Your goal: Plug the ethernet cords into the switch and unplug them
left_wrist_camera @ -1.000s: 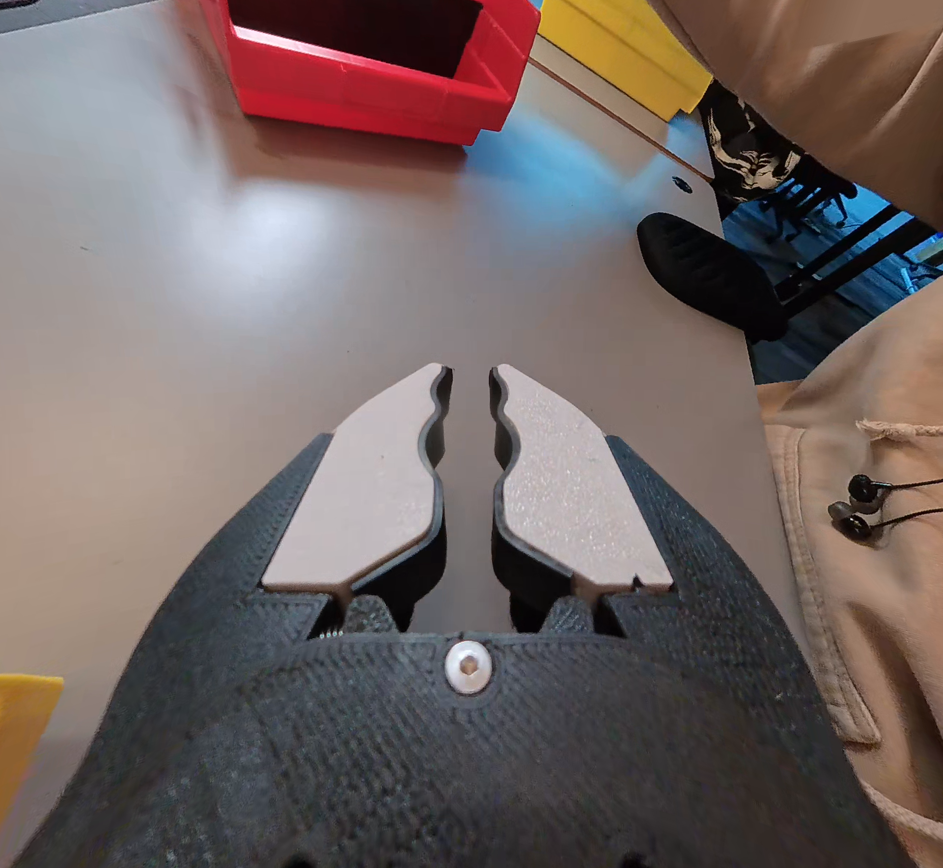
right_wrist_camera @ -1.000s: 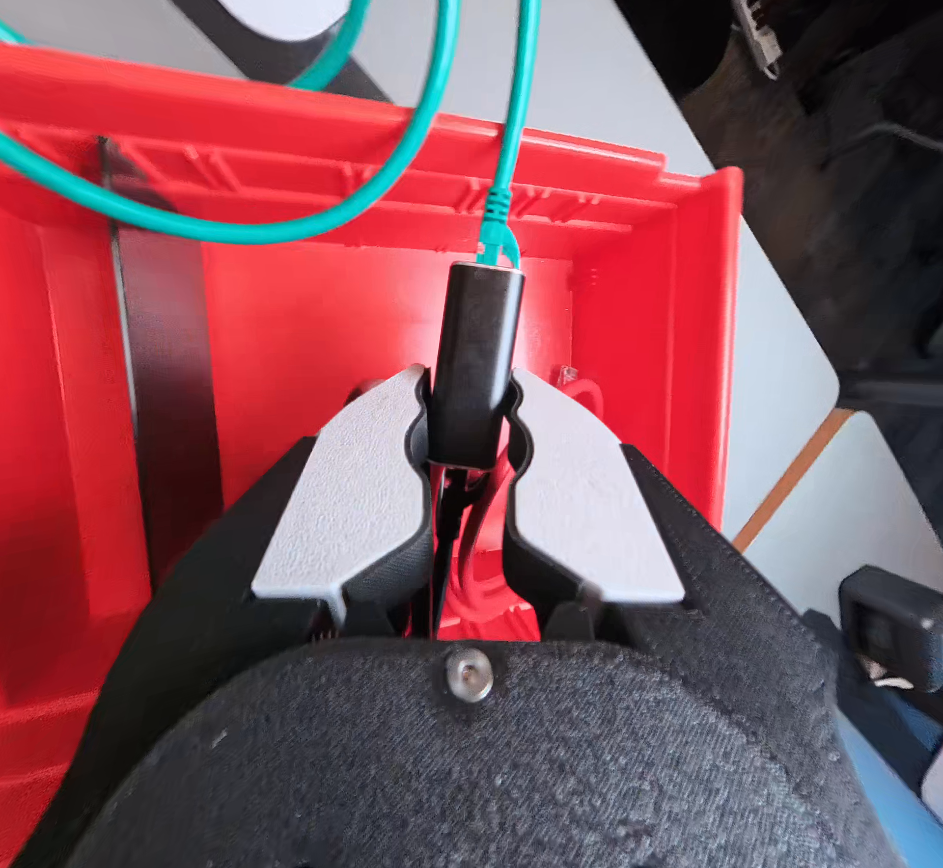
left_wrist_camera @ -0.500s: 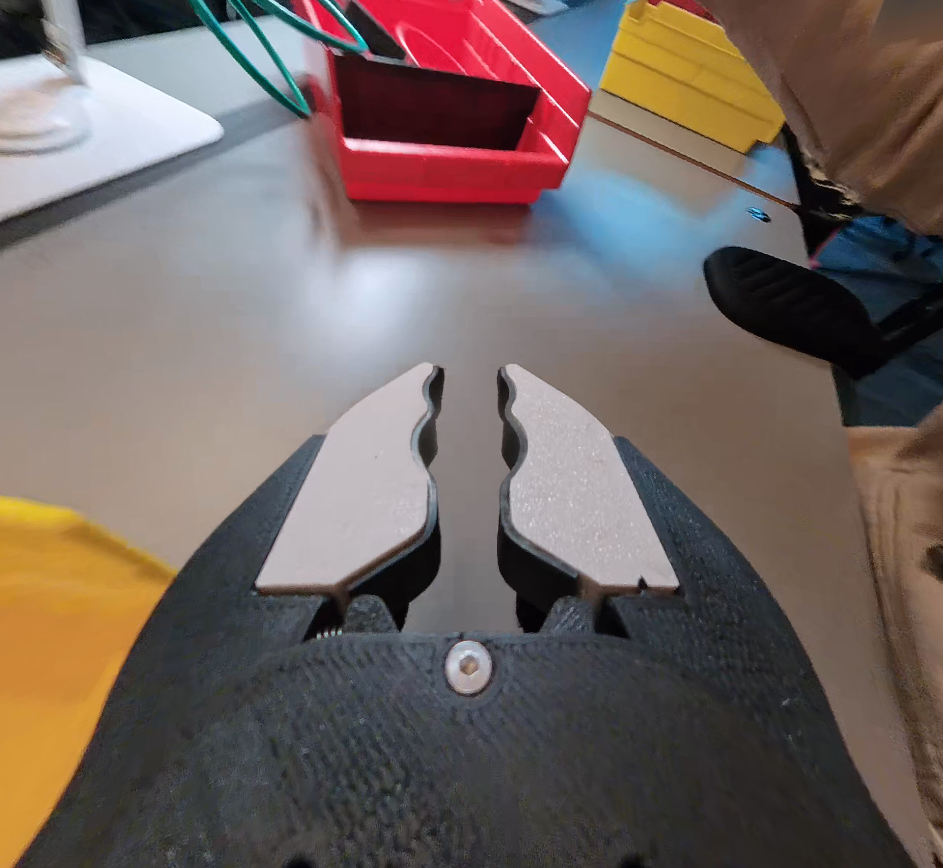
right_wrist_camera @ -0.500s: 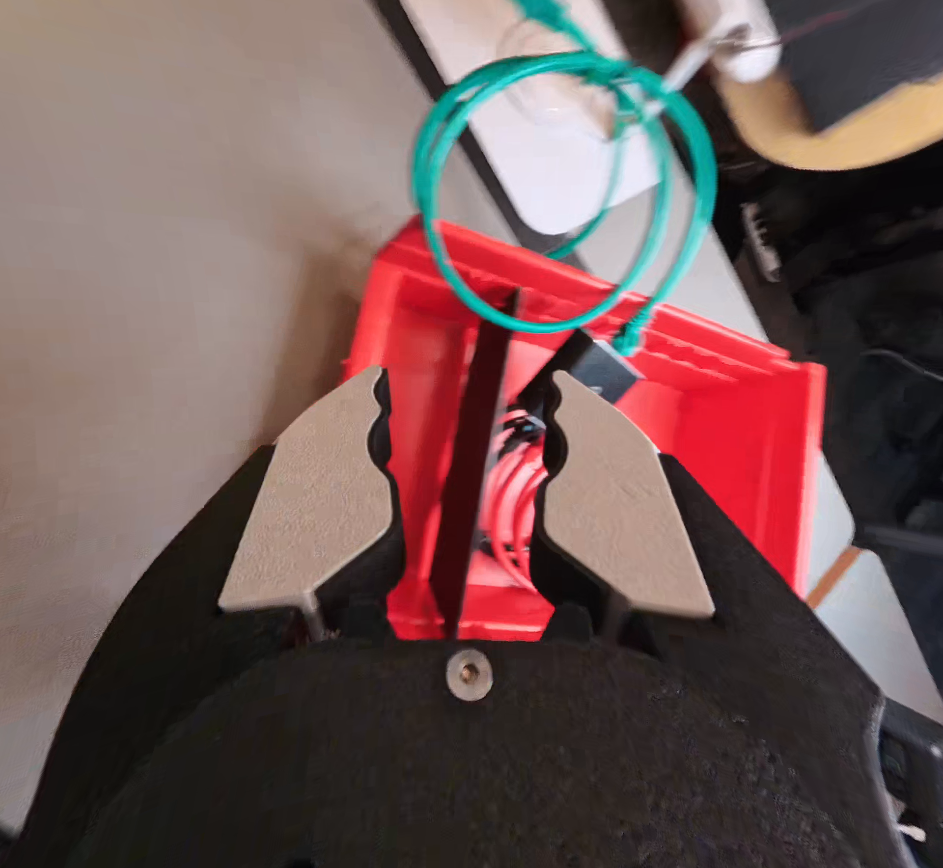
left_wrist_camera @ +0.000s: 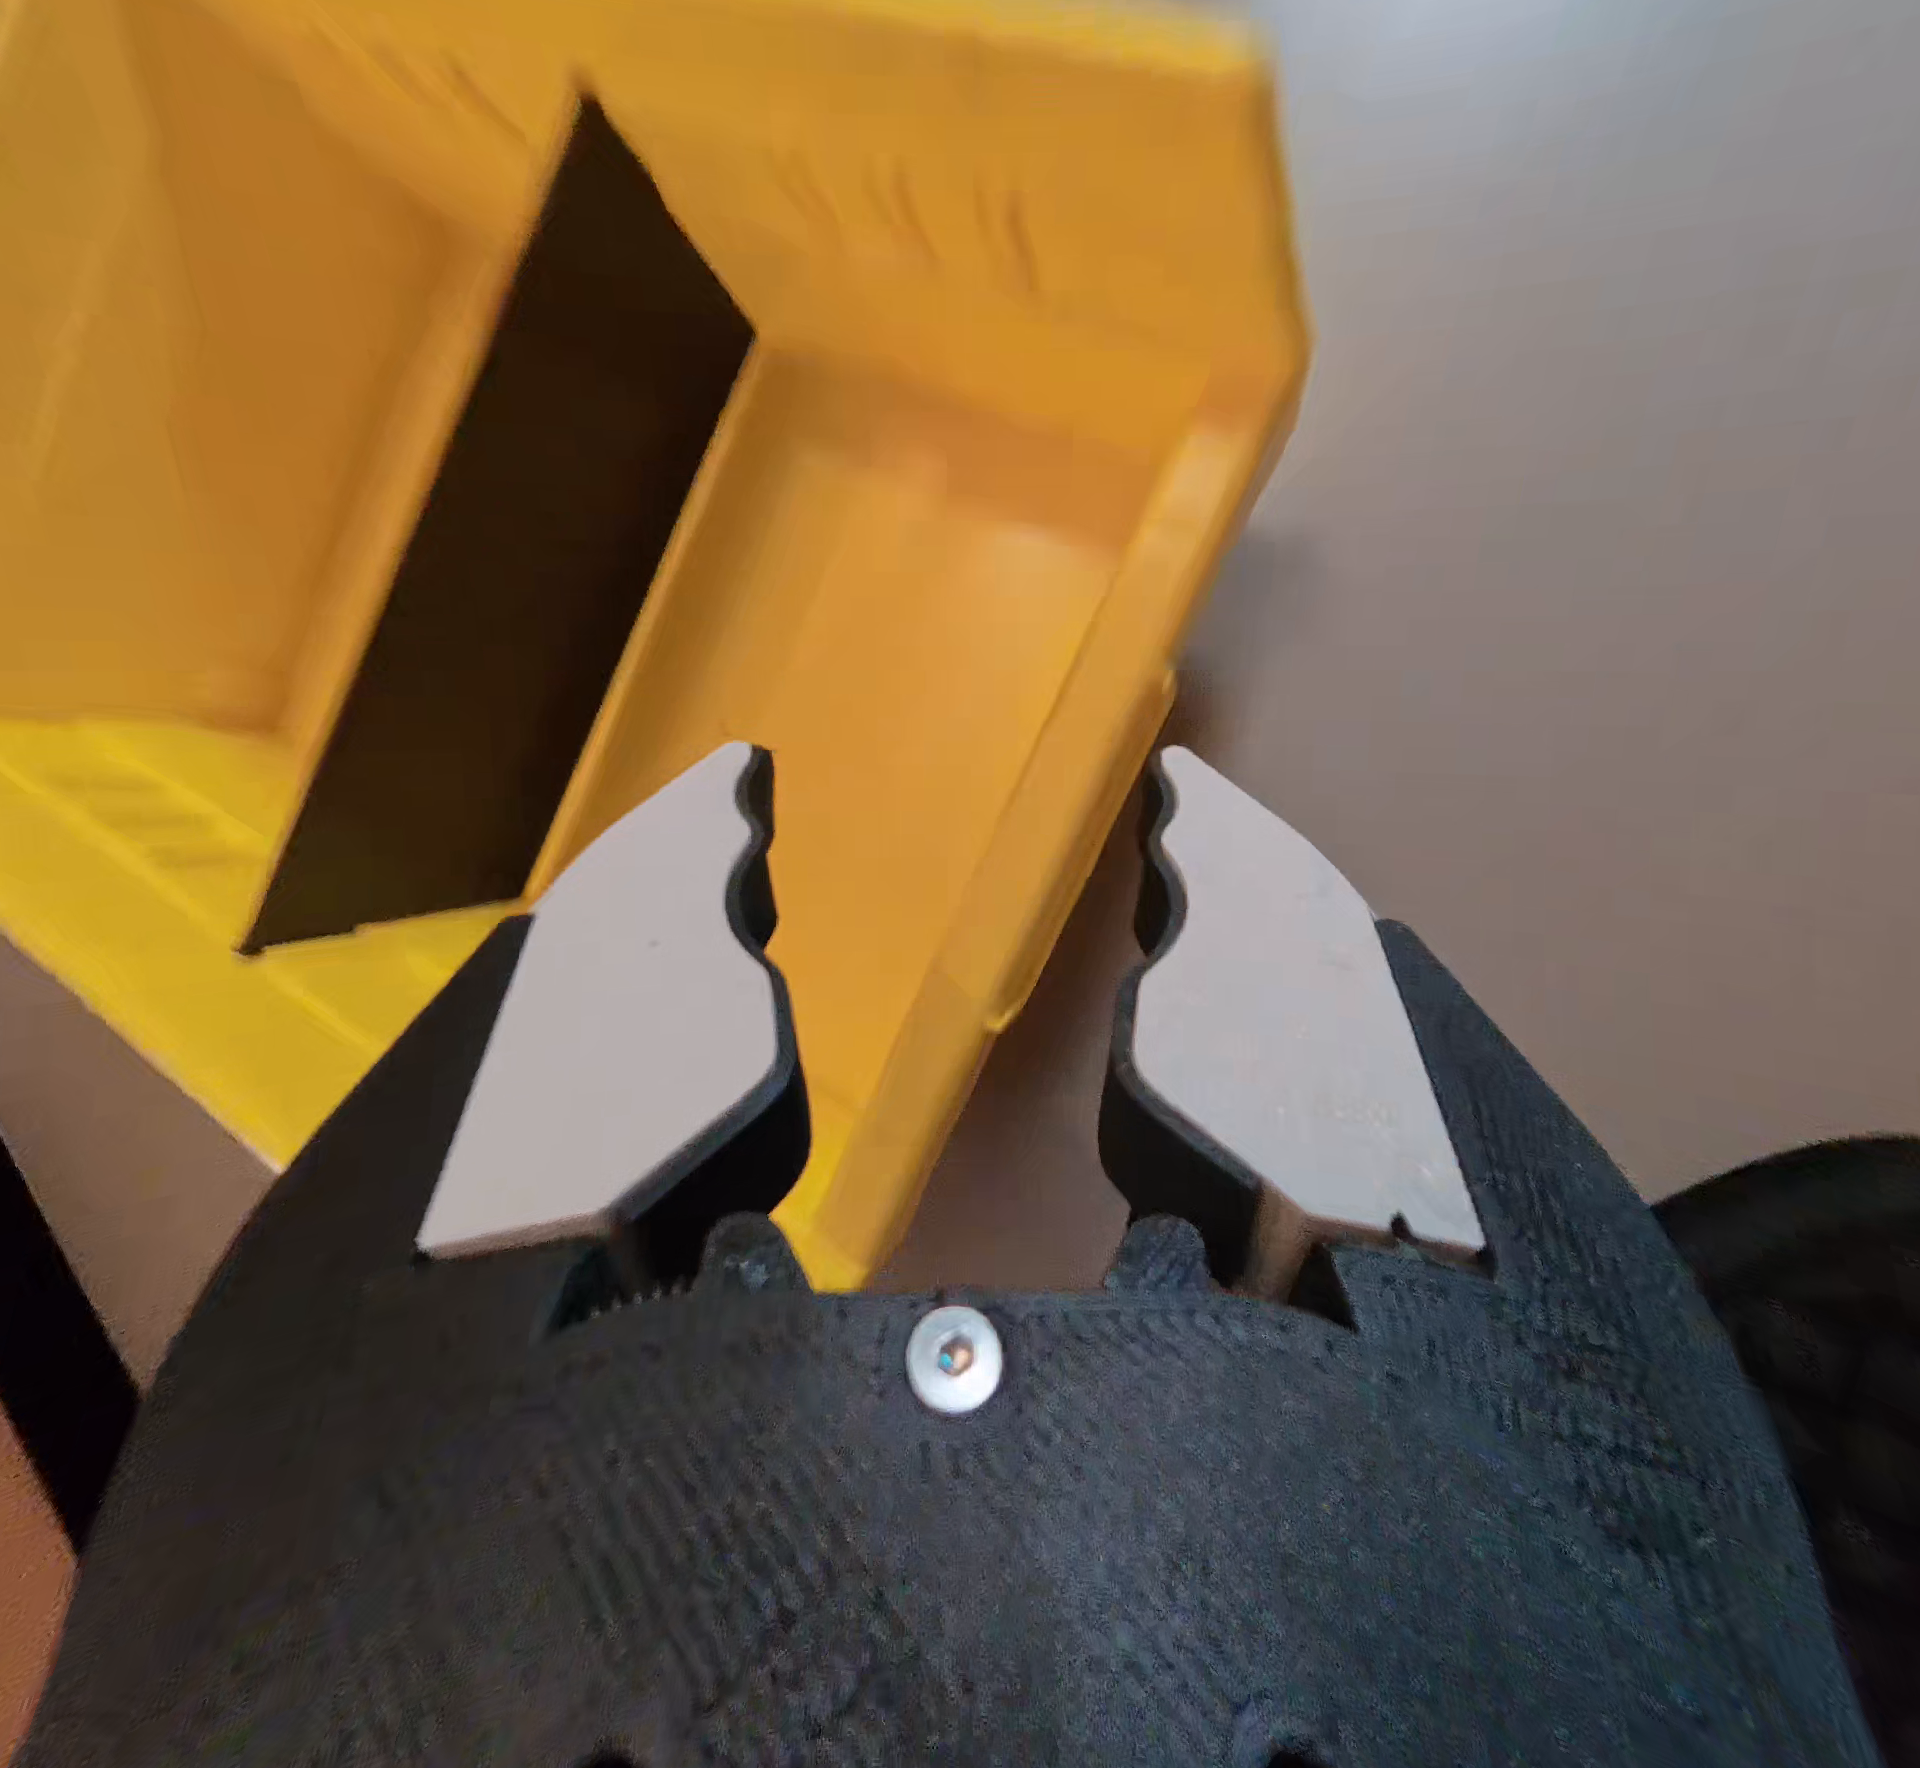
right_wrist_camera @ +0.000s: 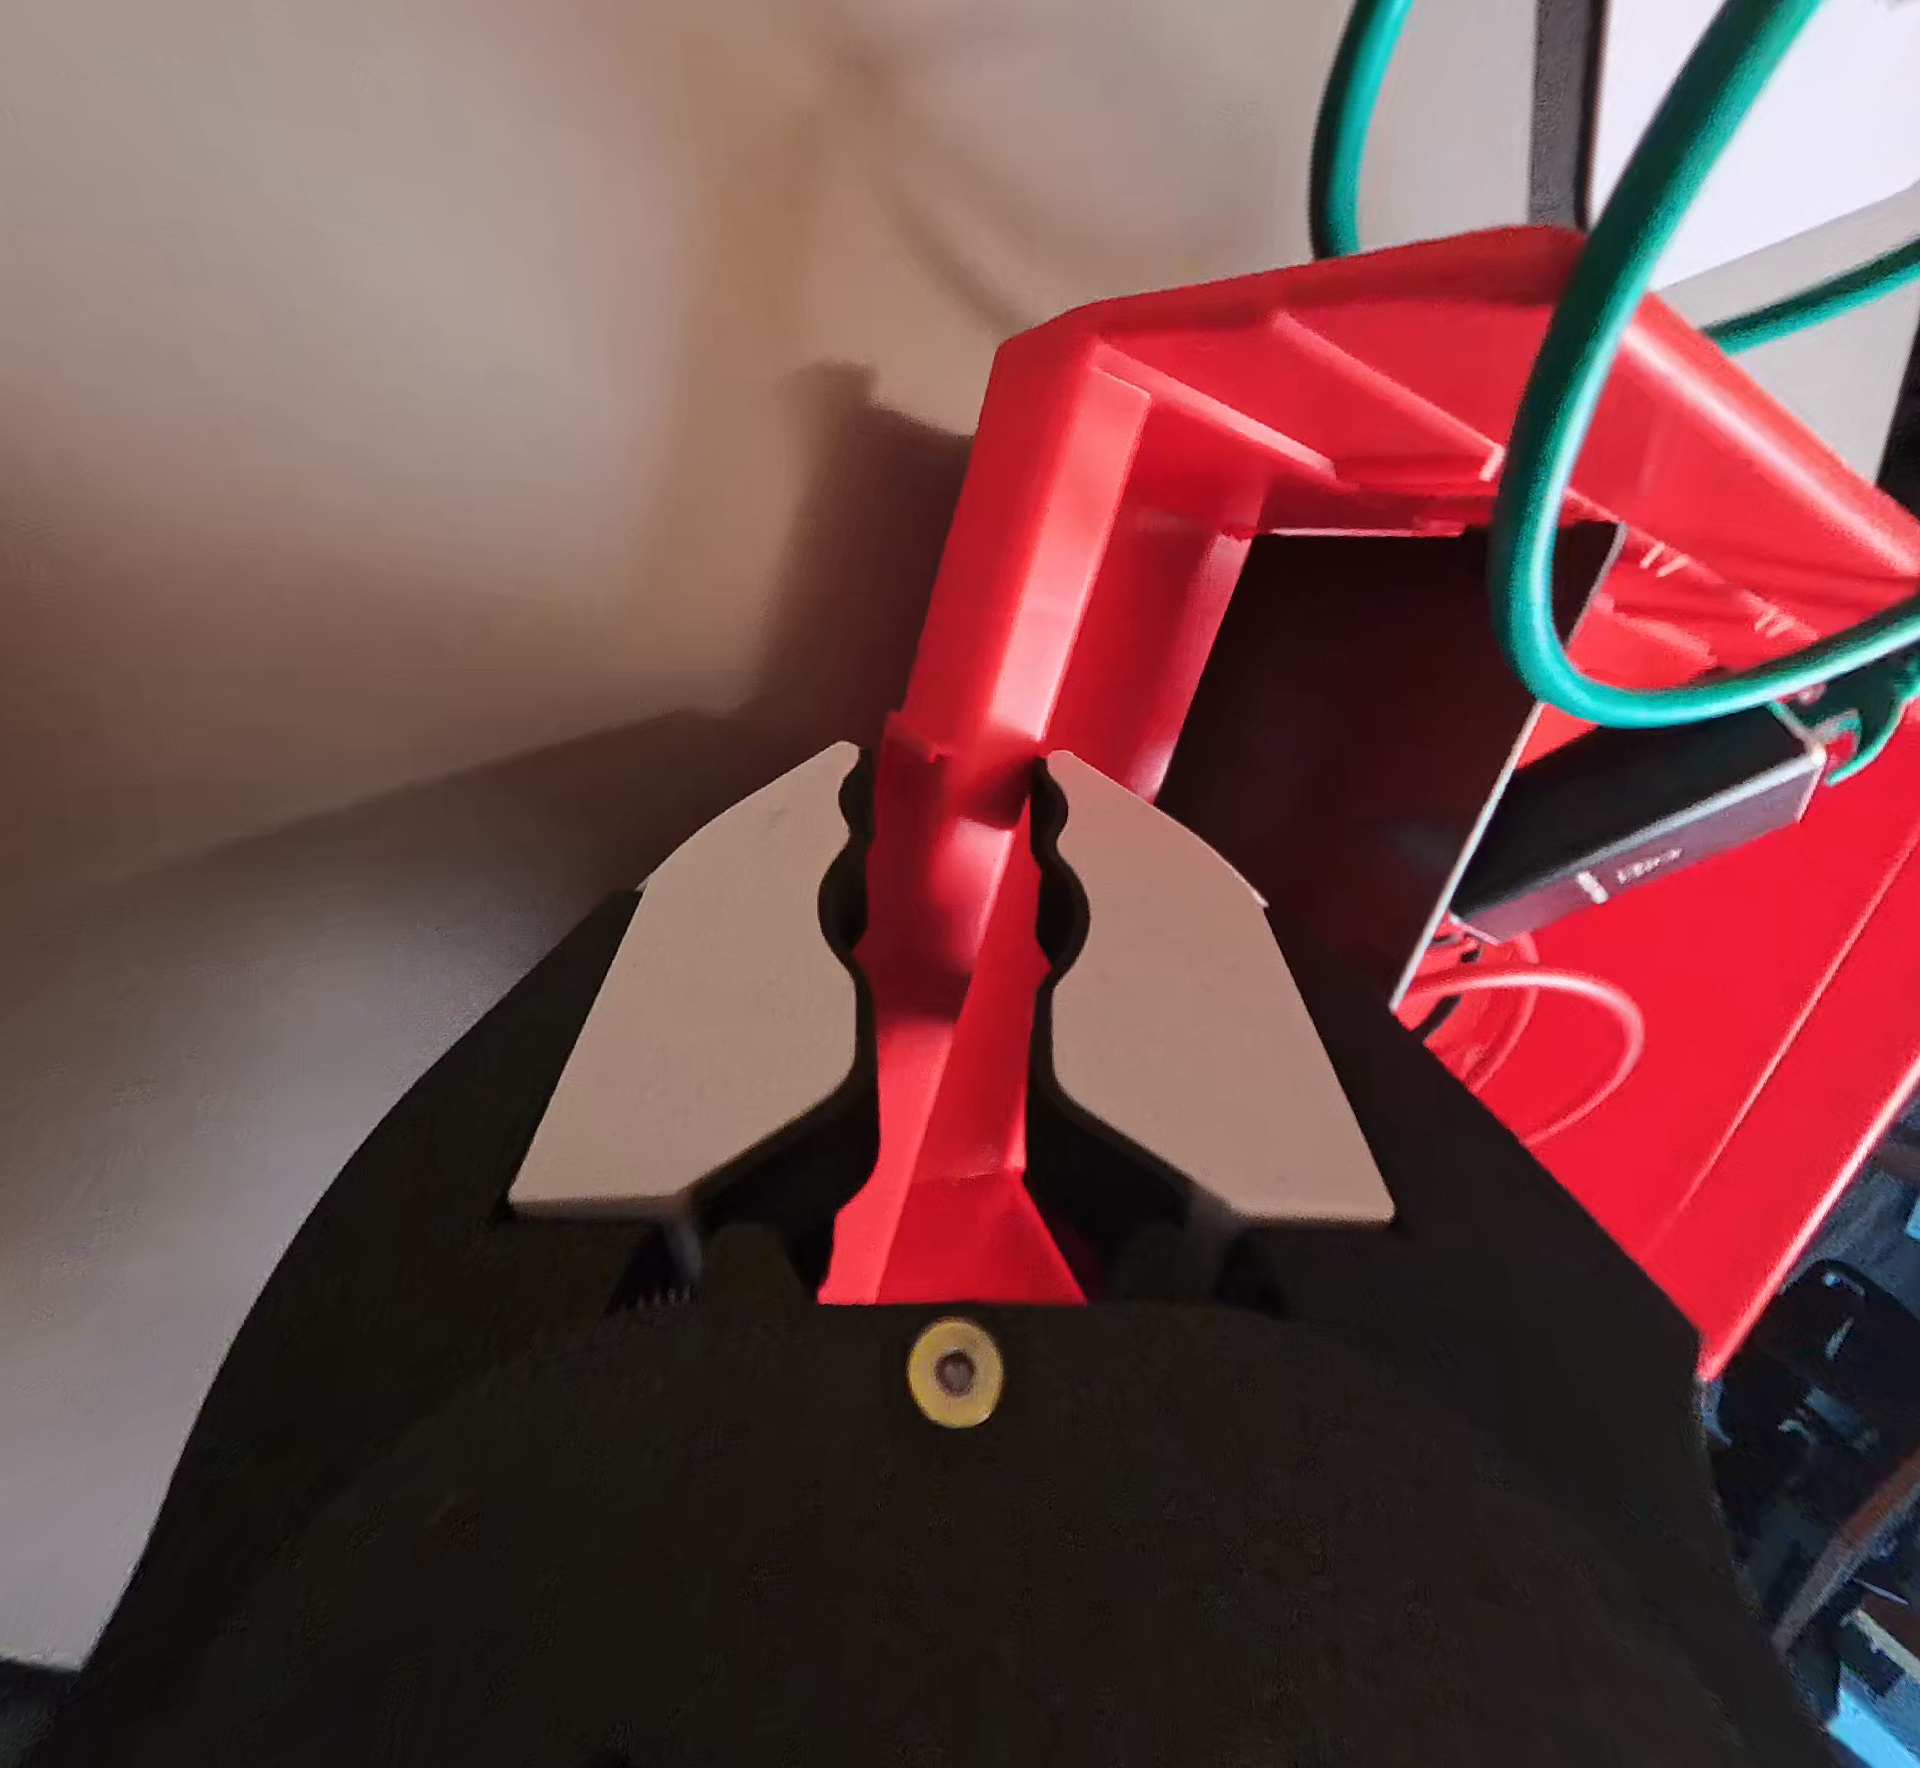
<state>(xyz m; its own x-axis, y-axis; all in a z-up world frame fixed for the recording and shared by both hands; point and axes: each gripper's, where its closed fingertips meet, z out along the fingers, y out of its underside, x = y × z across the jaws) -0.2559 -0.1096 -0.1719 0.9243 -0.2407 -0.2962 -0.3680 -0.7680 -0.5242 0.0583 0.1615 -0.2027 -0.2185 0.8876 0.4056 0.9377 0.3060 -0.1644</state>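
In the right wrist view the black switch [right_wrist_camera: 1621, 835] lies inside the red bin [right_wrist_camera: 1091, 523], with a green ethernet cord [right_wrist_camera: 1548, 492] plugged into its end and looping up over the bin. A red cord [right_wrist_camera: 1538, 1043] lies coiled on the bin floor. My right gripper [right_wrist_camera: 951, 762] is shut on the red bin's near-left wall. In the left wrist view my left gripper [left_wrist_camera: 956, 762] is open wide and holds nothing. It straddles the front wall of a yellow bin [left_wrist_camera: 935, 212], with one finger inside the bin and one outside.
Both bins sit on a grey-brown table [left_wrist_camera: 1610, 368], which also shows in the right wrist view [right_wrist_camera: 416, 264]. Each bin has a black divider [left_wrist_camera: 499, 575] [right_wrist_camera: 1340, 731]. A white stand base [right_wrist_camera: 1766, 35] lies behind the red bin. A dark object [left_wrist_camera: 1818, 1303] sits at the right edge. Spacing between my two grippers at the tips: around 40 cm.
My right gripper let go of the black switch, which now lies in the red bin, then moved to the bin's wall and closed on it. My left gripper swung over to the yellow bin and opened.
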